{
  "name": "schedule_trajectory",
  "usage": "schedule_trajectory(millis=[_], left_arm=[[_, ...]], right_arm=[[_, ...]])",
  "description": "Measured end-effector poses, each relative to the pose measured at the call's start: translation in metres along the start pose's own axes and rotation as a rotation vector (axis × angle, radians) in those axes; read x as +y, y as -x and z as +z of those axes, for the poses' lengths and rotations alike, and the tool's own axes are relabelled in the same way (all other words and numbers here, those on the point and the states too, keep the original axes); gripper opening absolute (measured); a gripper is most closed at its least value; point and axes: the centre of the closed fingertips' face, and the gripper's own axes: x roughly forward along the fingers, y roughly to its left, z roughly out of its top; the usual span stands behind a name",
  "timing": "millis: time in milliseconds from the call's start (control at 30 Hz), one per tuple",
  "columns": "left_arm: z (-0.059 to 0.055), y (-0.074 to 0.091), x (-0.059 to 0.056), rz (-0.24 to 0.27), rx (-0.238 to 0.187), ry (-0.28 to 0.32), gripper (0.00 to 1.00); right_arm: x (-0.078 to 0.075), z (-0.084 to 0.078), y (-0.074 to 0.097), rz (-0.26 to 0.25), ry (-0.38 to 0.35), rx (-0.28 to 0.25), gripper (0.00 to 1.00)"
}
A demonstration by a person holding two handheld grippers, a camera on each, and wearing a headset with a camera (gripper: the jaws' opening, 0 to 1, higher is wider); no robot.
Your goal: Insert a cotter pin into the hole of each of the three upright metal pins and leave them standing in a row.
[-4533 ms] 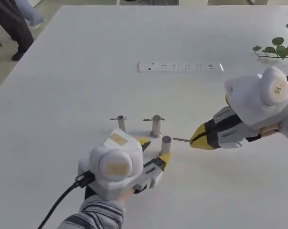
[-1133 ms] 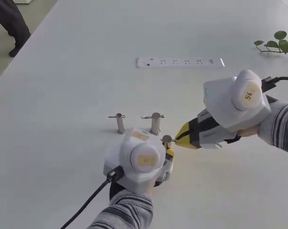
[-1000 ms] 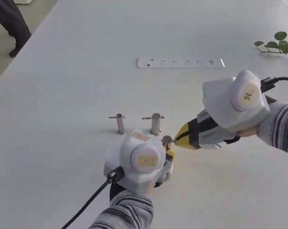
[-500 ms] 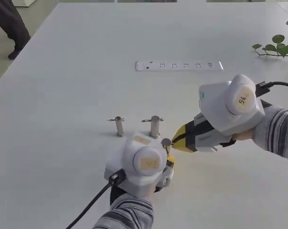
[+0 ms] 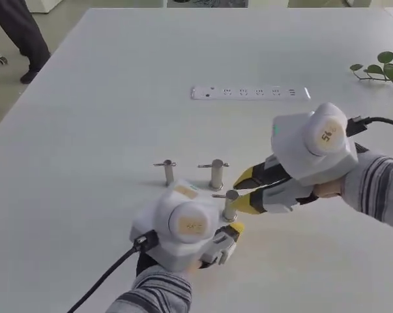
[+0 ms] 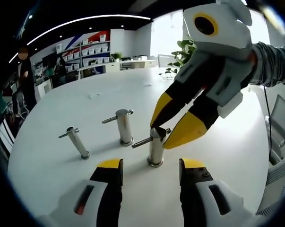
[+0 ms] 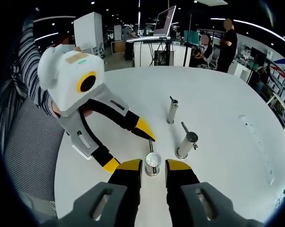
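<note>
Three metal pins stand upright on the white table (image 5: pixel 85 130): the left pin (image 5: pixel 169 173), the middle pin (image 5: pixel 216 173) and the near pin (image 5: pixel 230 204). Each has a cotter pin through its top; the near one's cotter pin (image 6: pixel 142 141) sticks out sideways. My left gripper (image 6: pixel 151 165) is open, and the near pin (image 6: pixel 156 147) stands just ahead between its yellow fingertips. My right gripper (image 5: pixel 243 194) comes in from the right, open, with its jaws spread on either side of the near pin's head (image 7: pixel 152 163).
A white power strip (image 5: pixel 250 93) lies further back on the table. Plant leaves (image 5: pixel 382 70) reach in at the right edge. The left gripper's black cable (image 5: pixel 105 277) trails toward me. A person (image 5: pixel 14 26) stands beyond the table's far left corner.
The right gripper has opened and let go of the cotter pin, which now sits through the near pin. The left gripper has opened and drawn back a little from that pin.
</note>
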Motion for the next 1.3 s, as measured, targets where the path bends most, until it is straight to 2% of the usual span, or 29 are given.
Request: schedule_trajectory(millis=[200,267,533,833,1100,1233,1300], left_arm=[[0.002,0.008,0.003,-0.009,-0.011,0.015,0.54],[0.004,0.013,0.003,-0.014,-0.017,0.02,0.56],[0.002,0.028,0.012,-0.01,-0.017,-0.002,0.62],[0.006,0.038,0.02,-0.007,-0.04,0.026,0.67],[0.009,0.045,0.022,-0.01,-0.053,0.048,0.74],[0.009,0.05,0.026,-0.003,-0.07,0.014,0.76],[0.007,0.051,0.027,-0.006,-0.062,0.012,0.78]], right_arm=[[0.001,-0.002,-0.008,-0.005,0.002,0.017,0.12],[0.002,-0.002,-0.008,-0.009,0.022,0.02,0.12],[0.001,-0.001,-0.013,-0.015,0.031,0.019,0.1],[0.001,-0.002,-0.011,0.006,0.008,0.012,0.08],[-0.013,-0.005,0.001,-0.005,0.034,0.034,0.08],[-0.021,-0.007,0.008,-0.008,0.033,0.038,0.08],[-0.025,-0.008,0.011,-0.009,0.039,0.044,0.08]])
